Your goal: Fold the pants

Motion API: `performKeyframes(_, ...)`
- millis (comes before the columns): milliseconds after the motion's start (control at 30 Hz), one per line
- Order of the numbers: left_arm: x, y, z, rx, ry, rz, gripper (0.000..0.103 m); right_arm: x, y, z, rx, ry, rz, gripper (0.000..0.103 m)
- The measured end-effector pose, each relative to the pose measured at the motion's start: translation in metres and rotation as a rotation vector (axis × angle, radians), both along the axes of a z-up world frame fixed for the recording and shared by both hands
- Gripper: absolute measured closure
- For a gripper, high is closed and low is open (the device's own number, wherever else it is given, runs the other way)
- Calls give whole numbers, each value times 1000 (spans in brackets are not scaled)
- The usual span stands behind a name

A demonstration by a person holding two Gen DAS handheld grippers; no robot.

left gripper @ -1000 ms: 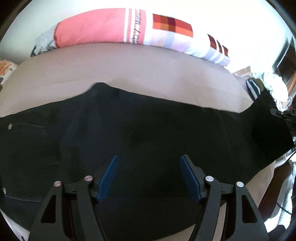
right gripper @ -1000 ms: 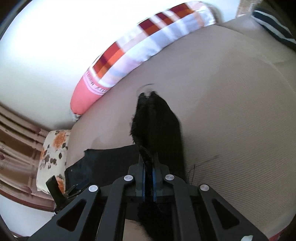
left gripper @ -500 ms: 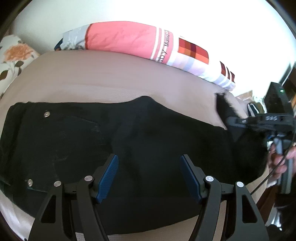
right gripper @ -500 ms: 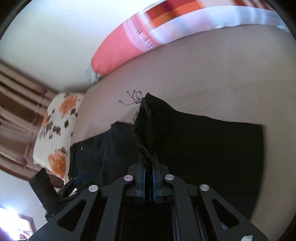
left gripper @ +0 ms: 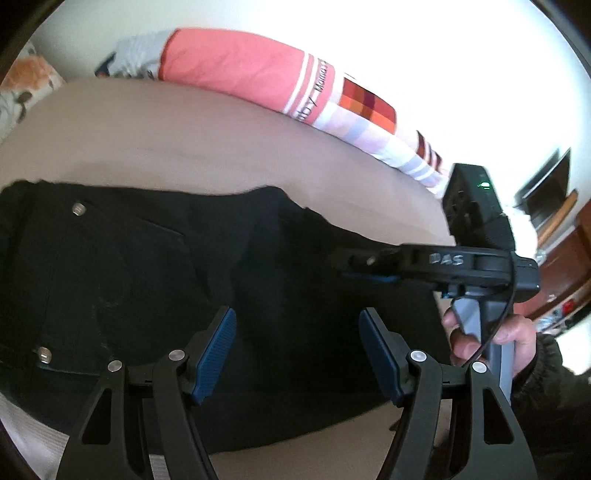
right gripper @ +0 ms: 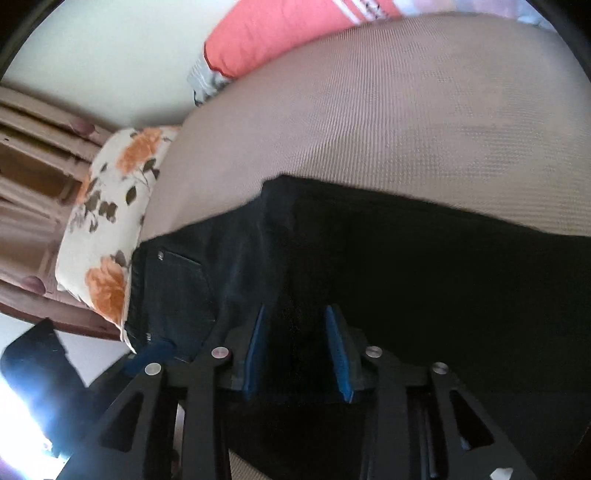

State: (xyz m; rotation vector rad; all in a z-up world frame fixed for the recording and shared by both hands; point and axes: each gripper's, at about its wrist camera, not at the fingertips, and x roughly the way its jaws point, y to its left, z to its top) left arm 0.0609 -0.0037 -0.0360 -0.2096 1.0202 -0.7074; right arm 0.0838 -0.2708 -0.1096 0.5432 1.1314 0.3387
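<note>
The soft, limp black pants are best gripped at a doubled edge, both the left gripper and the just-opening right gripper being parted and empty.

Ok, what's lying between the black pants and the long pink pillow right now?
Nothing: in the left wrist view only bare beige bedcover separates the black pants from the pink pillow.

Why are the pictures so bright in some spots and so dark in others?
Left wrist view: the wall glares white while the black pants lose detail. Right wrist view: glare bottom-left, a blurry pink pillow, curved edges, pants nearly pure black.
</note>
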Motion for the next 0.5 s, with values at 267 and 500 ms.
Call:
performKeyframes(267,22,-15,-23,-127,296,-46,38,-55,-50,31,-19,-44,-76,58)
performKeyframes(500,37,-34,-49,-90,446,-42,54,-89,-86,17,29,-17,-196,58)
